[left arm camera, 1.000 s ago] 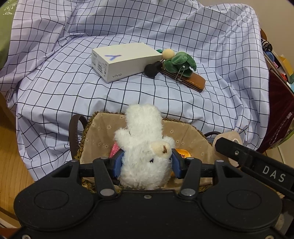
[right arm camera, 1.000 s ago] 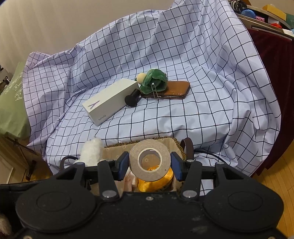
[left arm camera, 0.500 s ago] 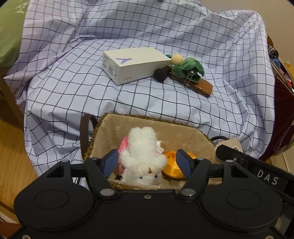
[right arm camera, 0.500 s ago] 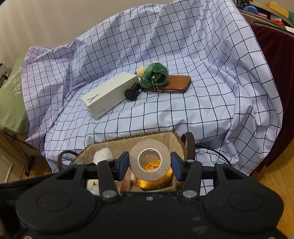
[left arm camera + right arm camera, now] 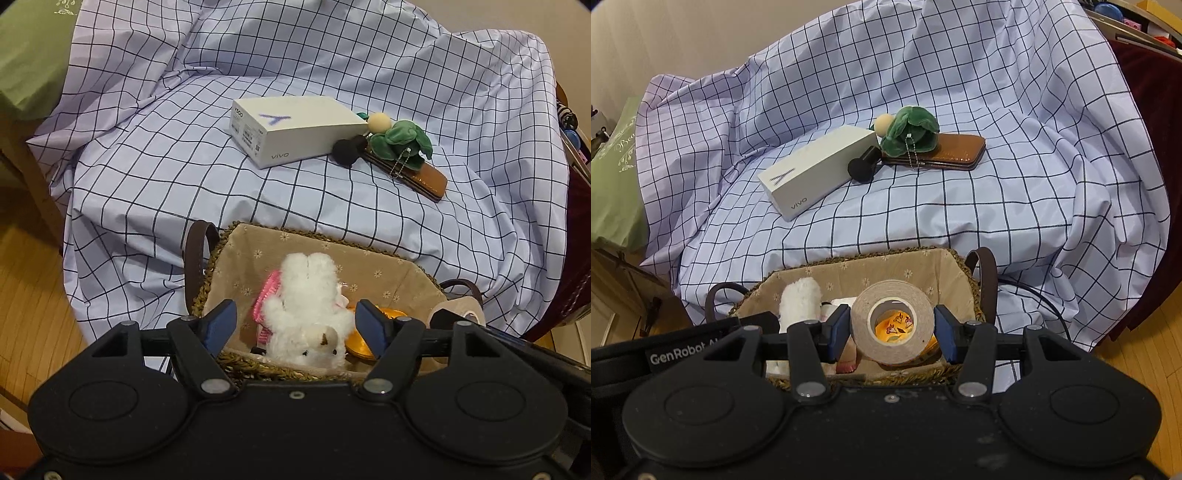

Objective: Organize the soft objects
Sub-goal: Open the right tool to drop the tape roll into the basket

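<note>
- Left claw (image 5: 291, 326) gapes wide, gripping nothing — the white plush bear (image 5: 306, 332) lies between its fingers, down in the basket (image 5: 236, 236).
- Lift straight up, clear of the fur.
- Right claw (image 5: 892, 332) pinches a tape roll (image 5: 892, 325) above the basket — lower it before opening.

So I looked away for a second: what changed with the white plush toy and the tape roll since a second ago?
The left gripper let go of the white plush toy: its jaws have opened wide and the toy now lies in the basket. The right gripper stays shut on the tape roll, held over the basket. The white box, green plush and brown wallet have not moved.
</note>
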The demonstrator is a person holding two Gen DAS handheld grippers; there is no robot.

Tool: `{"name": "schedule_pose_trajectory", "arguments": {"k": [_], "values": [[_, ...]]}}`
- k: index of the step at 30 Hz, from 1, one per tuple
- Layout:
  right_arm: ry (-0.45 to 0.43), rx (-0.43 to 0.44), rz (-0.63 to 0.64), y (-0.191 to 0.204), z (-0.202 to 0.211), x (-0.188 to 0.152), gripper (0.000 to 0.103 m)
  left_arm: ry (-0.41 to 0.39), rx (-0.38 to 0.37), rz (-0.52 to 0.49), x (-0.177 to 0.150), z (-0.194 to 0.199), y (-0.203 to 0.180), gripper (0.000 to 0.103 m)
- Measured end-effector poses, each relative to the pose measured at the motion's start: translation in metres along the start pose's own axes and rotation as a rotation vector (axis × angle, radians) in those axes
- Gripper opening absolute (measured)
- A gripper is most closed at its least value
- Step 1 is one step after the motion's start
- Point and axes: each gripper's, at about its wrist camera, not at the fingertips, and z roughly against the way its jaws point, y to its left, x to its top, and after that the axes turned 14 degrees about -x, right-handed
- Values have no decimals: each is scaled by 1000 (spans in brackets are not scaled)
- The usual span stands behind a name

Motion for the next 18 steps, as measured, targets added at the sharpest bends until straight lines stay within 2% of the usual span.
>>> {"name": "schedule_pose_trajectory", "arguments": {"k": [18], "values": [[11,4,0,-2,-2,-1,50,-2,10,-8,-1,0,1,71]]}}
